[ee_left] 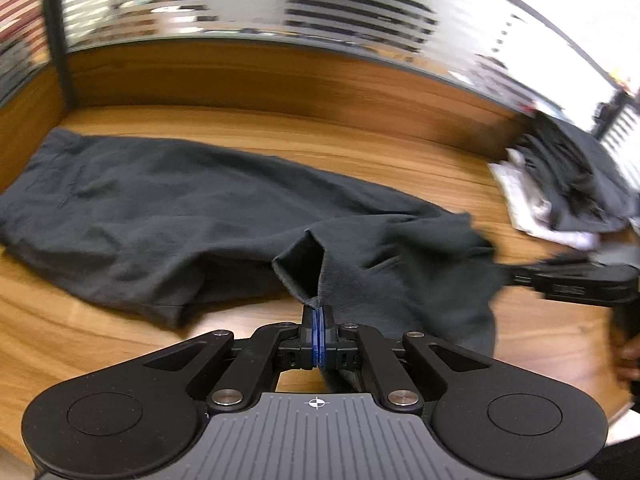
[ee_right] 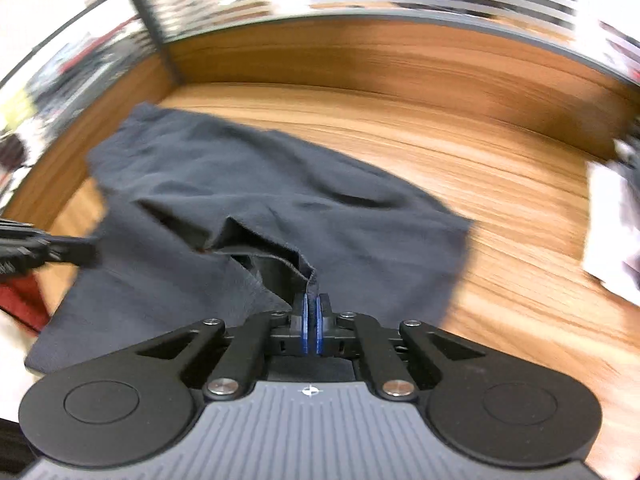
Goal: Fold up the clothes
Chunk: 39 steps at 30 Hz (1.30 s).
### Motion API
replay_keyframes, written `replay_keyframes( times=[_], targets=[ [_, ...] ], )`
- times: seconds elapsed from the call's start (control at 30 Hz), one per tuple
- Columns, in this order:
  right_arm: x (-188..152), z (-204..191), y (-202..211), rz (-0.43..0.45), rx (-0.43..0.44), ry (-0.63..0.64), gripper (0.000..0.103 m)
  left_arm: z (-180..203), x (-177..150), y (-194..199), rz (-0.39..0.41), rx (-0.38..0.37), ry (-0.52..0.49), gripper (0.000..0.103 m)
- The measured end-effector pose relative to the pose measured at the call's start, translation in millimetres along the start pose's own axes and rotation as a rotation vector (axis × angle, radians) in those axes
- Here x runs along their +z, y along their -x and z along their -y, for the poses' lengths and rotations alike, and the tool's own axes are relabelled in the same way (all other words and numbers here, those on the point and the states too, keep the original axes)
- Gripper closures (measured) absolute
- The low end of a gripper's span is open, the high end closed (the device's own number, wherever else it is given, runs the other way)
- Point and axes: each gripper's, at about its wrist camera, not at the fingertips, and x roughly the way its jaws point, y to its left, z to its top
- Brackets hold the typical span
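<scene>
Dark grey garment (ee_left: 168, 208) lies spread on the wooden desk (ee_left: 360, 152). Left claw (ee_left: 319, 312) clamped on a near edge; right claw (ee_right: 311, 304) clamped on another edge fold. Fabric looks soft, light, limp; best held at hems or corners.

You will find no readable word, brand or number in either wrist view. The only sign is a small white crosshair mark (ee_left: 316, 403) printed on the grey ribbed plate (ee_left: 320, 440) at the bottom of each view. The embossed marking on the black body of the other tool (ee_left: 572, 280), at the right edge, is too blurred to read.
</scene>
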Motion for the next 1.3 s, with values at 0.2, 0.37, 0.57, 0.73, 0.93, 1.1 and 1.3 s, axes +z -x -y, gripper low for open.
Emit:
replay_keyframes(
  times=[0.2, 0.37, 0.57, 0.73, 0.93, 1.1, 1.3],
  targets=[
    [-33.1, 69.3, 21.5, -0.01, -0.182, -0.117, 0.099, -32.3, 6.4, -6.7, 0.015, 0.186, 0.051, 0.1],
    [-61.0, 110.2, 36.5, -0.031, -0.335, -0.176, 0.099, -49.5, 12.1, -13.3, 0.01, 0.335, 0.075, 0.101],
    [-80.5, 134.9, 47.2, -0.059, -0.485, -0.19, 0.099, -55.6, 18.7, -16.1, -0.008, 0.279, 0.115, 0.1],
    [-83.4, 143.3, 55.9, -0.042, -0.517, -0.221, 0.092, -31.0, 19.8, -30.2, -0.036, 0.186, 0.085, 0.099],
    [-78.2, 131.8, 64.7, 0.012, -0.468, -0.254, 0.077, 16.2, 20.3, -51.3, -0.063, 0.061, -0.01, 0.086],
    [-76.0, 114.8, 52.2, 0.001, -0.333, -0.251, 0.071, 53.8, 18.2, -69.0, -0.102, -0.038, -0.098, 0.078],
    [-80.4, 90.4, 29.8, -0.006, -0.243, -0.218, 0.067, 103.5, 10.1, -87.4, -0.137, -0.137, -0.277, 0.066]
  ],
)
